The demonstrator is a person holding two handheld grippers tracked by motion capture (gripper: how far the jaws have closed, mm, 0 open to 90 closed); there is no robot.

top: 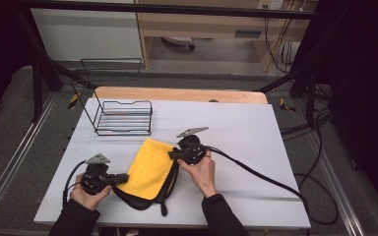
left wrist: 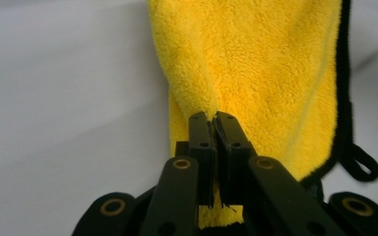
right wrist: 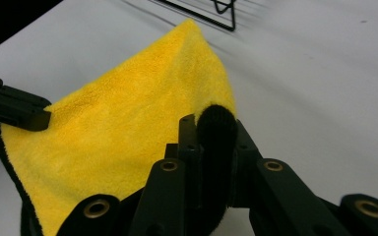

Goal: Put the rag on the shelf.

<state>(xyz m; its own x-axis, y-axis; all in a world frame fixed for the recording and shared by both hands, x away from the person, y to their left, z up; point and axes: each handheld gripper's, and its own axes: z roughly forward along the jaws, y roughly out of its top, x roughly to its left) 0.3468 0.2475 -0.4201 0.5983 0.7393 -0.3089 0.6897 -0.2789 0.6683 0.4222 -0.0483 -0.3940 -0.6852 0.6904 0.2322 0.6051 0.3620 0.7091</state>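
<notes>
A yellow cloth [top: 151,169] with a black trim and a black underside lies folded on the white table [top: 256,132], near the front edge. My left gripper [top: 124,179] is shut on the cloth's left edge; the yellow pile [left wrist: 256,73] is pinched between its jaws [left wrist: 213,118]. My right gripper [top: 173,155] is shut on the cloth's right edge, where a black fold [right wrist: 216,128] sits between its jaws. The cloth [right wrist: 128,128] is lifted into a ridge there. The left gripper's fingers [right wrist: 19,113] show at the far left of the right gripper view.
A black wire rack [top: 123,117] stands at the back left of the table. A black hanging loop [left wrist: 362,164] trails from the cloth's trim. Cables [top: 266,177] run off the table's right side. A wooden board [top: 177,93] edges the table's far side.
</notes>
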